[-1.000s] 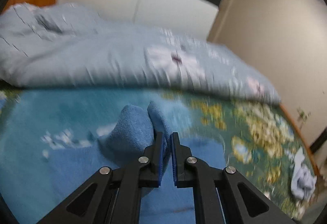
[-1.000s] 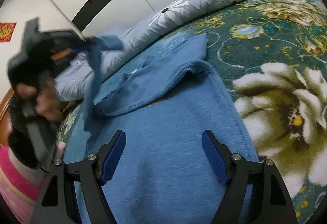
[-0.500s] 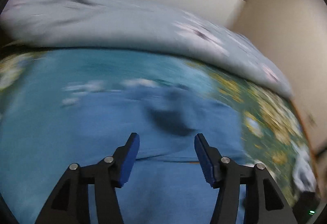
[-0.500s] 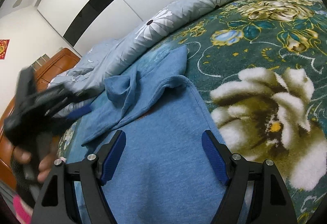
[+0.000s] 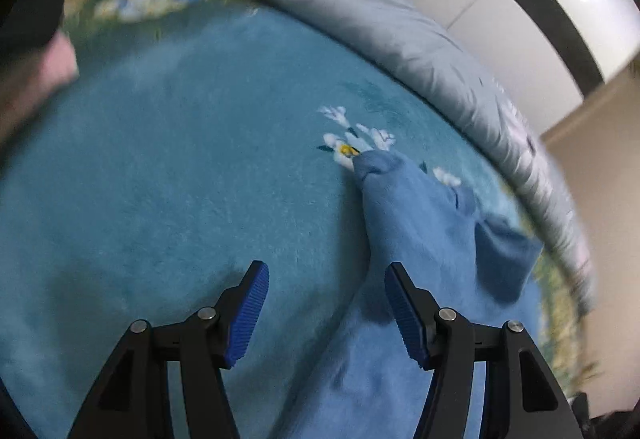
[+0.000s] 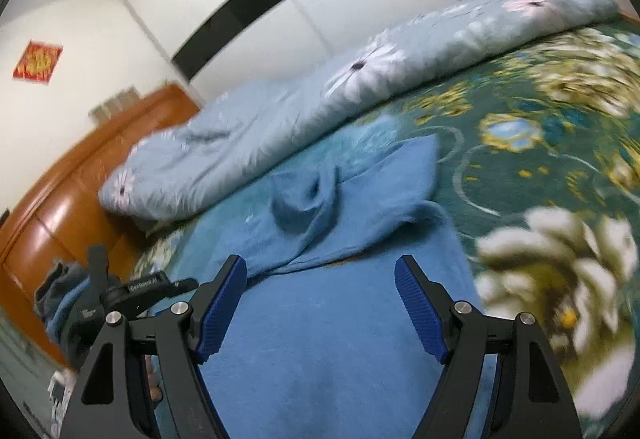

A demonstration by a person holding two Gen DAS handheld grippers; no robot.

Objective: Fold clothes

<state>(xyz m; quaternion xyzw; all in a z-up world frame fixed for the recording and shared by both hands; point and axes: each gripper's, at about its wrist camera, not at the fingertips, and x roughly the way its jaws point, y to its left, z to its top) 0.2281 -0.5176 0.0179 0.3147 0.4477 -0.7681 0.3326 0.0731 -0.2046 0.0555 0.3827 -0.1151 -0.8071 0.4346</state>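
Handling the soft blue fleece garment [image 6: 320,339] calls for edge grips: judged from its drape, it is light, limp and will sag and crease wherever you lift it. It lies spread on the teal floral plush blanket [image 5: 180,179], directly under and ahead of your right tongs [image 6: 320,303], with a sleeve folded back across its far part [image 6: 308,199]. Your left tongs [image 5: 324,309] hover with the garment's side edge [image 5: 400,231] just ahead of the right-hand finger. Both tongs are spread wide and grip nothing.

The long axis appears to run away from the right tongs toward the rumpled pale grey-blue flowered quilt [image 6: 280,119]; which end is the collar cannot be told. Take hold at a hem or at the side edge, pinching a single layer, and keep the cloth taut between both tongs to prevent bunching.
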